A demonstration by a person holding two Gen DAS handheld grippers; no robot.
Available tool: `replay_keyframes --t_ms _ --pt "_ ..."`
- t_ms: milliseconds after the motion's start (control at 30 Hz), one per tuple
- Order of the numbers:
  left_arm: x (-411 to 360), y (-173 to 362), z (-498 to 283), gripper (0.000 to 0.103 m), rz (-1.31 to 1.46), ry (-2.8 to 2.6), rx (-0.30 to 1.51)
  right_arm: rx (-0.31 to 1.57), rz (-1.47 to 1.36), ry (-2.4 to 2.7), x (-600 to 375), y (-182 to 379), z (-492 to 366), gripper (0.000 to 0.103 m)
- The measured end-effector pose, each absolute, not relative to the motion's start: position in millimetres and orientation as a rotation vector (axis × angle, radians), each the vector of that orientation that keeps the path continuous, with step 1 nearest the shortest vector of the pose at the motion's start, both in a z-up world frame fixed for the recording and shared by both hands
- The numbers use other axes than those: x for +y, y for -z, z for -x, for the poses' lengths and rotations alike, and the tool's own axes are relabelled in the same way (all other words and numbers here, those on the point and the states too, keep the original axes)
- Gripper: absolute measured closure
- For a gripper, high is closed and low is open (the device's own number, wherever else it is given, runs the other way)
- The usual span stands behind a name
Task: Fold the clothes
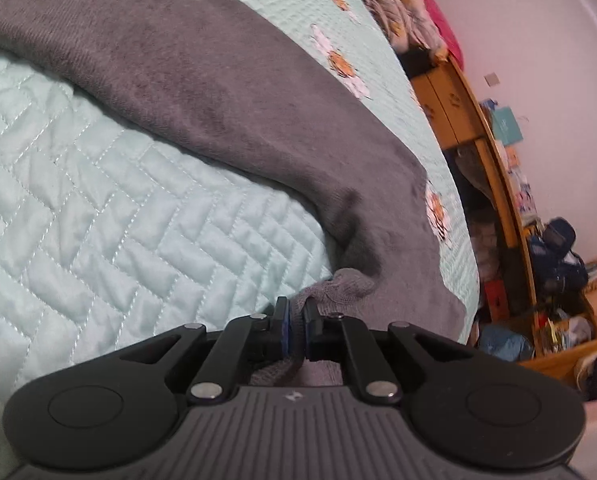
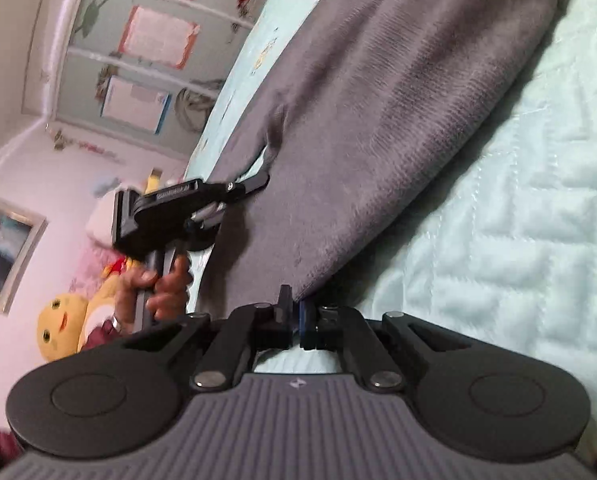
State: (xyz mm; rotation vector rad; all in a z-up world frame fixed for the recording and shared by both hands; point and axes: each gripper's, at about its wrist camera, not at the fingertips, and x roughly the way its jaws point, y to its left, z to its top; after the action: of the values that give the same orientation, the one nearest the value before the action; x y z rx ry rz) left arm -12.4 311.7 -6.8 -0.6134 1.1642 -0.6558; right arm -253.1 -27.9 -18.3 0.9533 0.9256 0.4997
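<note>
Left wrist view: grey garment (image 1: pixel 226 92) is spread over the quilted mint bedspread (image 1: pixel 78 200).
Left gripper (image 1: pixel 294 320): clamped on the garment's ribbed edge.
Right gripper (image 2: pixel 294 312): pinched on another garment corner (image 2: pixel 310 288).

You have open quilt (image 1: pixel 98 200) left of the grey cloth (image 1: pixel 218 92); shelves (image 1: pixel 498 184) crowd the right
</note>
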Motion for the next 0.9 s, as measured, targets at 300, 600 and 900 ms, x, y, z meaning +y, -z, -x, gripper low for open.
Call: replay_keyframes --t_ms 300,600,900 --pt "326 14 14 0.090 0.678 0.614 1.140 0.954 -0.930 -0.493 -29 27 254 0.103" --pt "363 -25 79 0.071 0.770 0.548 0.923 0.929 -0.956 -0.498 -27 37 249 0.103" --pt "370 -1 111 0.099 0.624 0.293 0.932 0.933 -0.947 -0.474 -29 32 257 0.102"
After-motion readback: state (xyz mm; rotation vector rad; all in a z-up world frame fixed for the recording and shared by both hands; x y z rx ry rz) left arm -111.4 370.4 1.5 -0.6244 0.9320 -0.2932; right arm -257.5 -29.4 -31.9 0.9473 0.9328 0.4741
